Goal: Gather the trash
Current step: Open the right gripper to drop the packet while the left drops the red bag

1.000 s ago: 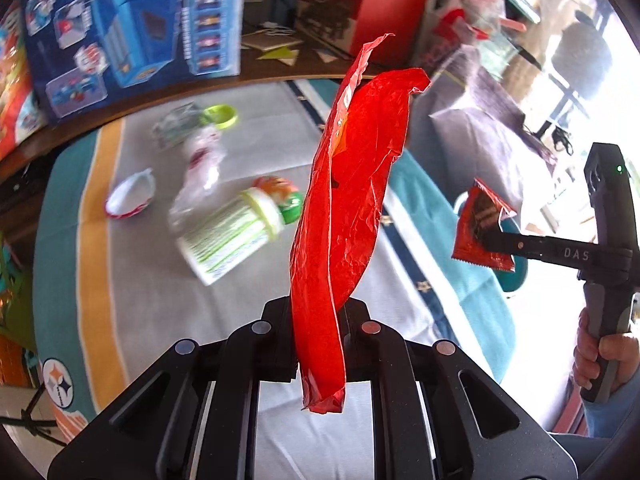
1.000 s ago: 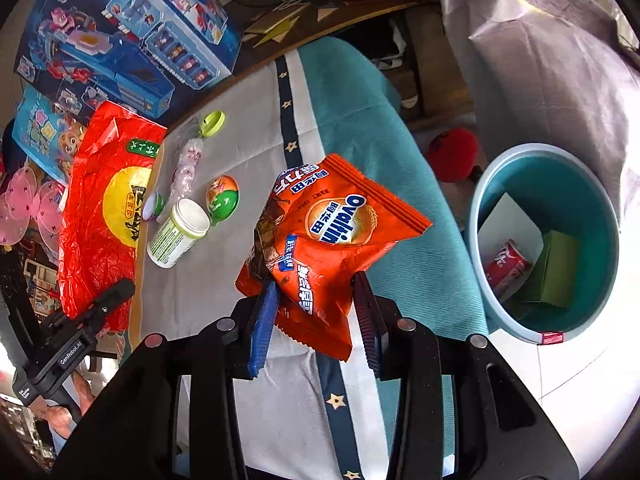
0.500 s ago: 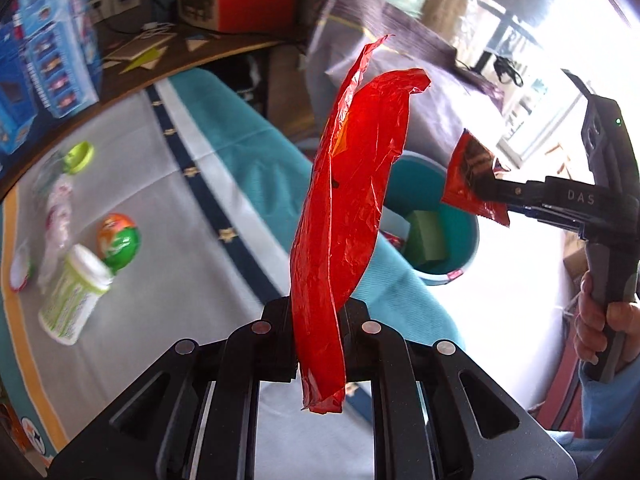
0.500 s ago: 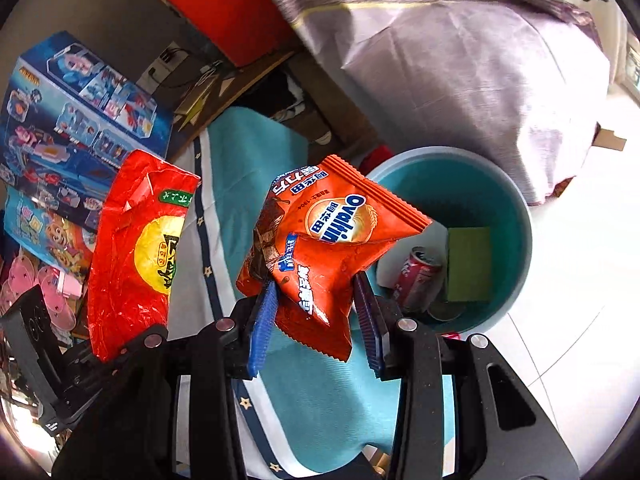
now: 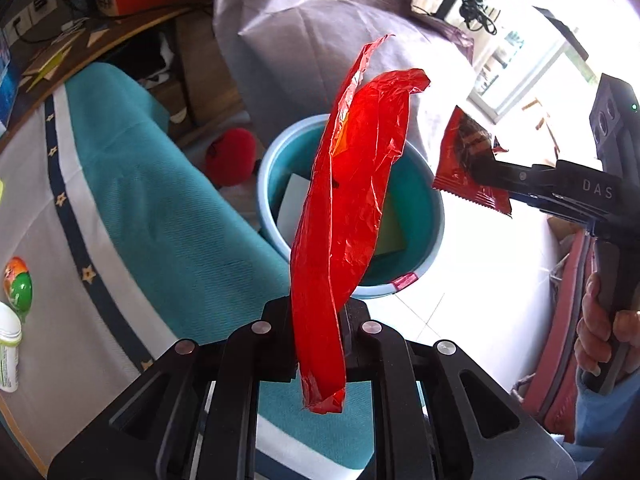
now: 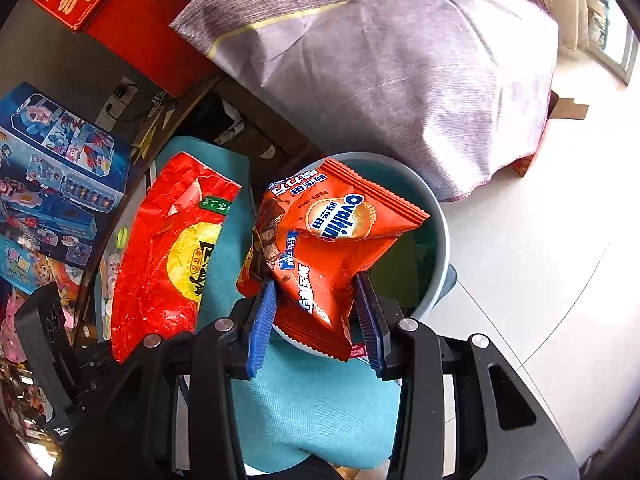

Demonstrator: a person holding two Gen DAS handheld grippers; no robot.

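My left gripper (image 5: 316, 320) is shut on a crumpled red wrapper (image 5: 352, 200) that stands up in front of the camera, over the teal bin (image 5: 428, 256) on the floor. My right gripper (image 6: 316, 308) is shut on an orange Ovaltine packet (image 6: 328, 240), its blue pads (image 6: 260, 328) pressing both sides. That packet hangs over the bin's rim (image 6: 440, 224). In the left wrist view the right gripper (image 5: 476, 168) and its packet (image 5: 464, 164) show at the right, held by a hand (image 5: 600, 332). The red wrapper (image 6: 168, 252) shows left in the right wrist view.
The bin holds a white card (image 5: 292, 204) and a green box (image 5: 392, 232). A teal-edged tablecloth (image 5: 160, 216) carries a white bottle (image 5: 8, 352) and an orange-green egg (image 5: 18, 284). A lilac bag (image 6: 400, 72), red boxes (image 6: 132, 28) and a red ball (image 5: 232, 156) lie behind.
Both grippers have swung from over the table to the right, above the teal bin, each keeping hold of its wrapper. The table items have slid to the left edge of view.
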